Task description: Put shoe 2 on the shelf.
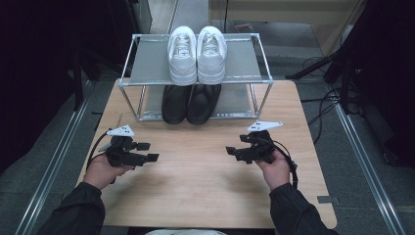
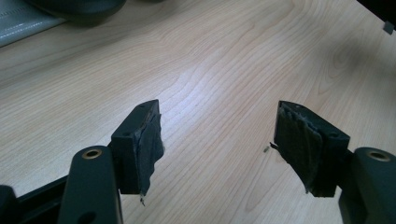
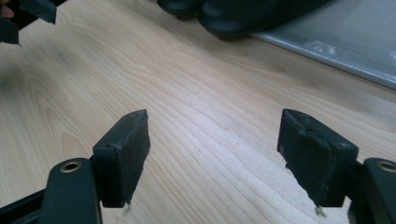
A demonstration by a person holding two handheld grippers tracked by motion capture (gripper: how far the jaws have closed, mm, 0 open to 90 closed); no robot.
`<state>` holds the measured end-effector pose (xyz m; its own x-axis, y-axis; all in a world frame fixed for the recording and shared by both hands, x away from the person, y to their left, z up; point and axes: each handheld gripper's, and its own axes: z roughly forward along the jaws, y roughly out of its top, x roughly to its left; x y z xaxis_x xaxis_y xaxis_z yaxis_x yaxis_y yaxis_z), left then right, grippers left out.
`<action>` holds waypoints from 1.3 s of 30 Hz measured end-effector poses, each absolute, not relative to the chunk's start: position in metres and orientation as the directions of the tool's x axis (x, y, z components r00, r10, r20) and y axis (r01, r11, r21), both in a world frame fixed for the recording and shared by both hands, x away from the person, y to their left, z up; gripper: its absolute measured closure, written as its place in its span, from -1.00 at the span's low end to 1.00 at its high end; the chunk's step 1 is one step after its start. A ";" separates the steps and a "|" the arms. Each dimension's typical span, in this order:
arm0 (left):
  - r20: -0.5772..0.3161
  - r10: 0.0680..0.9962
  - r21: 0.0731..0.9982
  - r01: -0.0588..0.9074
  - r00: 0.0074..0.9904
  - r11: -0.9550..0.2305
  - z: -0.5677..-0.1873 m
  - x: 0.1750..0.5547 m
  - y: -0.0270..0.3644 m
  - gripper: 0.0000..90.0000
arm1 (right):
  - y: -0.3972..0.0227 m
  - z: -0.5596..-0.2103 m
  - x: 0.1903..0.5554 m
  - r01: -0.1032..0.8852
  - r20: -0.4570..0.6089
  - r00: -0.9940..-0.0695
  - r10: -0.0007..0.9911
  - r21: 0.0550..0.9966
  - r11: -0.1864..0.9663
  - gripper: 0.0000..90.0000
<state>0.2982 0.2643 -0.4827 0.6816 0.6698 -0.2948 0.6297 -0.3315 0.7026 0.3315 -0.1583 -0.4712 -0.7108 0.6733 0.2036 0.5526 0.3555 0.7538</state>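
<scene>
**Both grippers empty over bare wood**

The left gripper [image 1: 150, 151] hovered over the pale, grained wooden tabletop [image 1: 205, 181], its jaws spread wide with nothing between them; its own view showed frayed black pads [image 2: 149, 140]. Open wood lay between it and the right gripper [image 1: 230, 151], likewise wide and empty. Beyond both, a metal-framed rack [image 1: 147, 83] stood at the far edge: rounded black shoes [image 1: 191, 103] on its lower shelf, white sneakers [image 1: 196, 54] above.
</scene>
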 end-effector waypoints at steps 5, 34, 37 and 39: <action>-0.291 0.668 0.692 0.633 0.685 -0.347 -0.485 0.299 0.262 -0.28 | -0.158 -0.475 0.334 0.558 0.203 -0.709 0.675 0.747 0.362 -0.41; -0.291 0.673 0.659 0.652 0.680 -0.374 -0.490 0.300 0.256 -0.31 | -0.154 -0.478 0.334 0.549 0.199 -0.731 0.652 0.738 0.391 -0.41; -0.291 0.672 0.657 0.652 0.681 -0.377 -0.491 0.300 0.255 -0.32 | -0.154 -0.478 0.334 0.550 0.199 -0.732 0.652 0.737 0.393 -0.41; -0.286 0.673 0.649 0.655 0.682 -0.387 -0.492 0.300 0.254 -0.34 | -0.153 -0.479 0.334 0.550 0.197 -0.735 0.649 0.733 0.400 -0.42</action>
<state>0.3003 0.2541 -0.4918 0.6820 0.6730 -0.2863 0.6547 -0.3872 0.6492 0.3338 -0.1531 -0.4788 -0.7351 0.6486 0.1972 0.5499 0.4004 0.7330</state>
